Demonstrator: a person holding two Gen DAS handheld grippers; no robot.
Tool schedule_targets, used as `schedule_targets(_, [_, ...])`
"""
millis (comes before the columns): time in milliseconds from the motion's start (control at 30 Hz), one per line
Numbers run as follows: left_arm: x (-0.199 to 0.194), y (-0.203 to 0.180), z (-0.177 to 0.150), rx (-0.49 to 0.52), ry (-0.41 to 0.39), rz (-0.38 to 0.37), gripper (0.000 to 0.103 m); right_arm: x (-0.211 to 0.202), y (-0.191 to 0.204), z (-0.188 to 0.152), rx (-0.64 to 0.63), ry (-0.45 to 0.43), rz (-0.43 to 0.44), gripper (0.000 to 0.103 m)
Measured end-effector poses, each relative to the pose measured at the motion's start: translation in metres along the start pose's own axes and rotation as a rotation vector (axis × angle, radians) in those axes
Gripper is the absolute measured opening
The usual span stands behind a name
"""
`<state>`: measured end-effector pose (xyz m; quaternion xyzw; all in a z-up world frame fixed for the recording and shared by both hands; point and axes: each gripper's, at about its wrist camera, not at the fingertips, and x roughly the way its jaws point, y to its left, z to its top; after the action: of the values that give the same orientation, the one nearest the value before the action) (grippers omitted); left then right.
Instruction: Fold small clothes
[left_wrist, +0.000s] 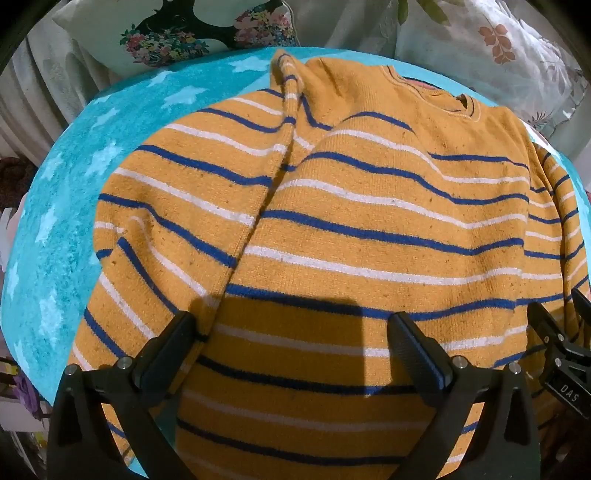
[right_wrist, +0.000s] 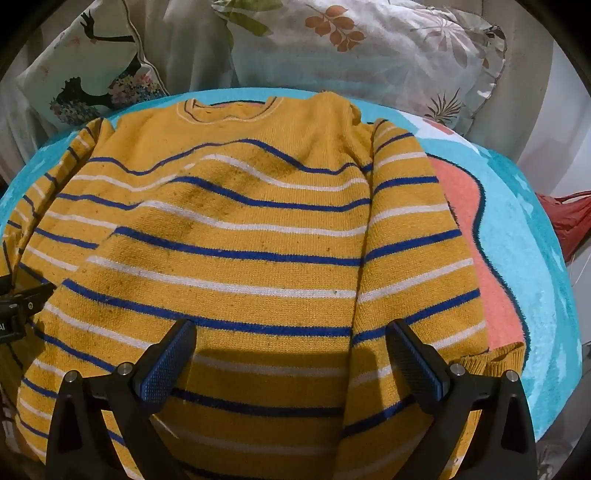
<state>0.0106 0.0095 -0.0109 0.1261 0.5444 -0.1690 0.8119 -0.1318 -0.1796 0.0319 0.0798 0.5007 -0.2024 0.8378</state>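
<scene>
Left wrist view: your left gripper (left_wrist: 291, 350) hangs over the lower body of the mustard-yellow knit sweater with blue and white stripes (left_wrist: 369, 229), jaws spread wide, nothing between them. Its shadow falls on the fabric between the fingers; whether the tips touch the knit, you cannot tell from this angle. The sweater lies flat and face-up on the turquoise fleece blanket with pale stars (left_wrist: 74, 206), neckline (left_wrist: 436, 92) at the far end. Its left sleeve (left_wrist: 177, 221) is laid in against the body, running from the shoulder down toward your left finger. Your right gripper pokes in at the right edge (left_wrist: 565, 354), just beside the sweater's other side. Right wrist view: your right gripper (right_wrist: 291, 350) sits over the same lower hem area, jaws also wide apart and empty. The right sleeve (right_wrist: 413, 258) lies along the body's edge, its ribbed cuff (right_wrist: 495, 356) just past your right finger. A dark smudge patch (right_wrist: 207, 206) shows across the chest. A coral-pink shape with a dark outline (right_wrist: 476, 236) printed on the blanket shows beside that sleeve. Two floral-print cushions (right_wrist: 92, 85) lean behind the blanket, and a red cloth item (right_wrist: 569, 218) sits at the far right edge.
</scene>
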Motion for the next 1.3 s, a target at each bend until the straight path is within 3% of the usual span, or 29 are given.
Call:
schedule_targets(833, [-0.004, 0.006, -0.013, -0.023, -0.020, 0.015, 0.103, -0.006, 0.004, -0.002, -0.027, -0.009, 0.029, 0.103])
schedule_targets(1300, [-0.004, 0.004, -0.009, -0.080, -0.023, 0.054, 0.103, -0.009, 0.002, -0.004, -0.017, -0.025, 0.123, 0.103])
